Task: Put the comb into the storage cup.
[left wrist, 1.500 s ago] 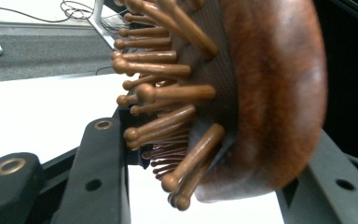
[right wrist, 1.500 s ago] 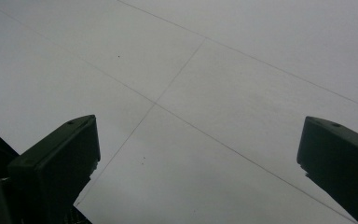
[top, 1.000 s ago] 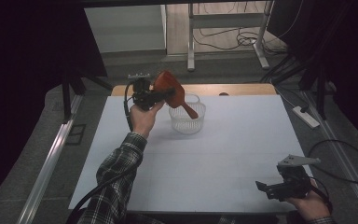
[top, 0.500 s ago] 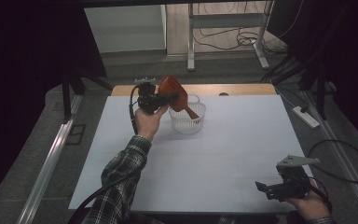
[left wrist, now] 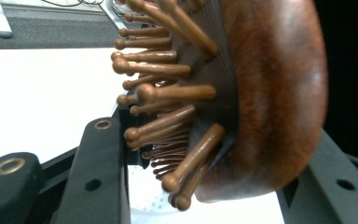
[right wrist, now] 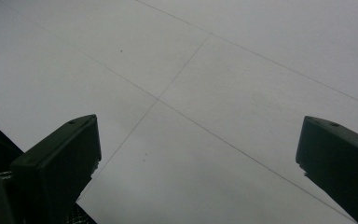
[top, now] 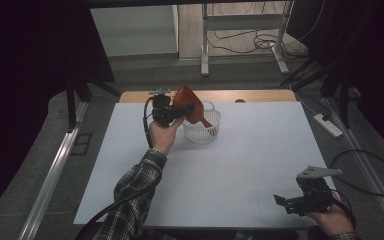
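Brush [top: 187,102] pinched in left gripper [top: 166,109], head up, handle slanting down into basket [top: 203,131] at far side of table [top: 240,165]. Right gripper [top: 292,202] spread wide, low over table's near right corner.

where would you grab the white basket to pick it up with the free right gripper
Take the rim of the white basket on its near-right side, coming down from above with one of the fingers inside the wall and one outside. The basket stands upright with an open top and a thin wall. The wooden hairbrush, held in the left gripper, leans into the far-left part, so the near-right rim is free. The right gripper is open.
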Available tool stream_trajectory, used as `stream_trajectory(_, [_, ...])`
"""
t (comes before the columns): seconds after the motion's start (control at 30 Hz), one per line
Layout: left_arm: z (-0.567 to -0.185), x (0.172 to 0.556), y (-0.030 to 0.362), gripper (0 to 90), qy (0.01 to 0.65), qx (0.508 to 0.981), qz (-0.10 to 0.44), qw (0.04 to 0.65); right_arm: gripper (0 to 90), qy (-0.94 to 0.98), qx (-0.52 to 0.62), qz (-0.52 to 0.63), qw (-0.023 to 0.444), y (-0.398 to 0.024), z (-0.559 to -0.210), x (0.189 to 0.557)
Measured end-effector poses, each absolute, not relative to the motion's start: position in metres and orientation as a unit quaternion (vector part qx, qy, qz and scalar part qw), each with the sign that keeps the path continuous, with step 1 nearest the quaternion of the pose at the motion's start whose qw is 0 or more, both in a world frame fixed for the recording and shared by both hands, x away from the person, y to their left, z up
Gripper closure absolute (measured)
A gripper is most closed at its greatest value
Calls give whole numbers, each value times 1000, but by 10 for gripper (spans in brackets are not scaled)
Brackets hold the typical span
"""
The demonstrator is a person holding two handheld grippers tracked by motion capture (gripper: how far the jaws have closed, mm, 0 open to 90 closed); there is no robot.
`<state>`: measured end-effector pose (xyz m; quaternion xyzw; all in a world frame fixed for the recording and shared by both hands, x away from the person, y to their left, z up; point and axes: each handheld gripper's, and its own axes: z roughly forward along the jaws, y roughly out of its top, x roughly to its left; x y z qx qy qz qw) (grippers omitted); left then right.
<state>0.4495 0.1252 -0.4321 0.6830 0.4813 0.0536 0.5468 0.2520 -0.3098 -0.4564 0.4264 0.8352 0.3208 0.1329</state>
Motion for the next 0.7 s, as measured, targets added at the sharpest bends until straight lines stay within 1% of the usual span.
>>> stream_trajectory(0.7, [-449,448,125,517,504,664,62,549,1,837,425,318,132,-309,-457,252])
